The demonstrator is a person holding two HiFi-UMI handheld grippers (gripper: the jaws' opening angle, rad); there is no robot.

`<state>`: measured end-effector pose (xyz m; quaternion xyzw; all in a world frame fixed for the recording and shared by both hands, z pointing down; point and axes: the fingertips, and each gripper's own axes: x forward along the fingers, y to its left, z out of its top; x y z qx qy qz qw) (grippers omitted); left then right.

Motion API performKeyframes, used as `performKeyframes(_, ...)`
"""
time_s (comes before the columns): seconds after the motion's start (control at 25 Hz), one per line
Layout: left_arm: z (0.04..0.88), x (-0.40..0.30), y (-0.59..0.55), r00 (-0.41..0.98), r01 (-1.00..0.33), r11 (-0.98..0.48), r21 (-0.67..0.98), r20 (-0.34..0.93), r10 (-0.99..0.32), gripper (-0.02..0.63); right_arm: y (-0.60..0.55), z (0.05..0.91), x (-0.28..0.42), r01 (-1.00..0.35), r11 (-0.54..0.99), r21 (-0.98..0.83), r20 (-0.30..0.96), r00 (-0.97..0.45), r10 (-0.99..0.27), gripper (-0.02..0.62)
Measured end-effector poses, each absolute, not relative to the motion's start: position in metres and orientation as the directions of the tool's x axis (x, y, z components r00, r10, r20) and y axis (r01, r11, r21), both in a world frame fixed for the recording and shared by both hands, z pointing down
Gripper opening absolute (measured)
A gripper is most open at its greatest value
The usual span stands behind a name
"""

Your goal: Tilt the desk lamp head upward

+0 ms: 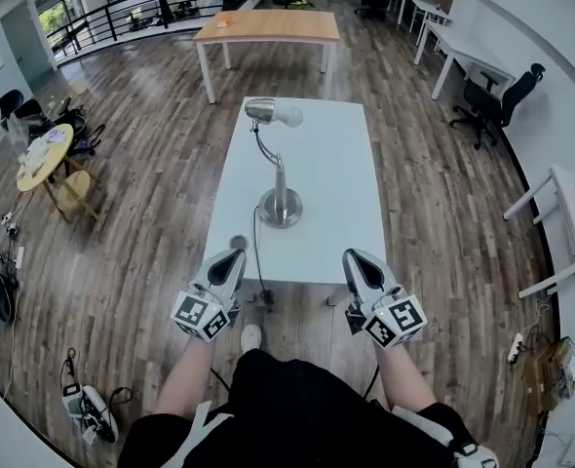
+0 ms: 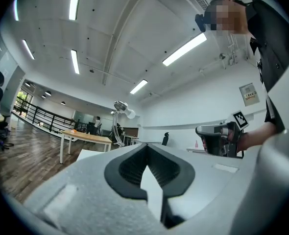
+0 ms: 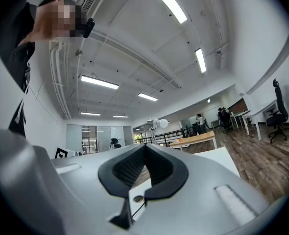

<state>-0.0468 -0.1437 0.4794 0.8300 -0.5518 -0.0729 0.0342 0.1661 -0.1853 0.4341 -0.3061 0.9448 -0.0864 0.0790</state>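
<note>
Chrome desk lamp (image 1: 280, 201) on white table (image 1: 338, 178), head (image 1: 261, 111) level, left gripper (image 1: 228, 261) and right gripper (image 1: 359, 262) closed, empty

Person: black garment (image 1: 292, 408) over the torso, with white straps (image 1: 204, 423) at its 8 and 4 o'clock edges. One white shoe (image 1: 251, 336) shows at 12 o'clock of the garment. Dark wristband (image 1: 467, 450) with a white edge on the right wrist.

Left gripper (image 1: 233, 255) and right gripper (image 1: 355, 257): pale grey shells, black ribbed pads. Each carries a marker cube (image 1: 202, 317) at its 6 o'clock end, black squares on white.
</note>
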Motion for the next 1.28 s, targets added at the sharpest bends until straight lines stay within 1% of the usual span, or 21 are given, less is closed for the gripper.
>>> performKeyframes(0.24,0.478,-0.060,-0.113,0.378,-0.912,-0.387,0.136,-0.090,-0.922,0.000,-0.173,0.441,0.176,-0.625,0.750,-0.218,-0.090,-0.752,-0.653,0.003)
performKeyframes(0.36,0.470,-0.068,-0.105,0.391,-0.905,-0.402,0.137,-0.100,-0.915,0.000,-0.169,0.441,0.169,-0.650,0.730,-0.213,-0.085,-0.731,-0.677,0.003)
performKeyframes(0.52,0.464,-0.086,-0.098,0.412,-0.897,-0.422,0.133,-0.096,-0.906,0.000,-0.162,0.440,0.145,-0.650,0.731,-0.210,-0.099,-0.729,-0.677,0.003)
performKeyframes(0.64,0.463,-0.097,-0.093,0.418,-0.892,-0.429,0.143,-0.098,-0.903,0.000,-0.158,0.439,0.135,-0.646,0.723,-0.247,-0.115,-0.721,-0.683,0.003)
performKeyframes(0.72,0.466,-0.100,-0.090,0.424,-0.887,-0.436,0.151,-0.108,-0.899,0.000,-0.157,0.439,0.132,-0.645,0.716,-0.267,-0.120,-0.715,-0.689,0.003)
performKeyframes(1.0,0.470,-0.113,-0.090,0.446,-0.877,-0.456,0.151,-0.097,-0.890,0.000,-0.152,0.438,0.127,-0.674,0.694,-0.253,-0.111,-0.693,-0.713,0.003)
performKeyframes(1.28,0.469,-0.104,-0.086,0.464,-0.862,-0.473,0.180,-0.094,-0.881,0.000,-0.145,0.447,0.131,-0.689,0.680,-0.251,-0.085,-0.684,-0.725,0.003)
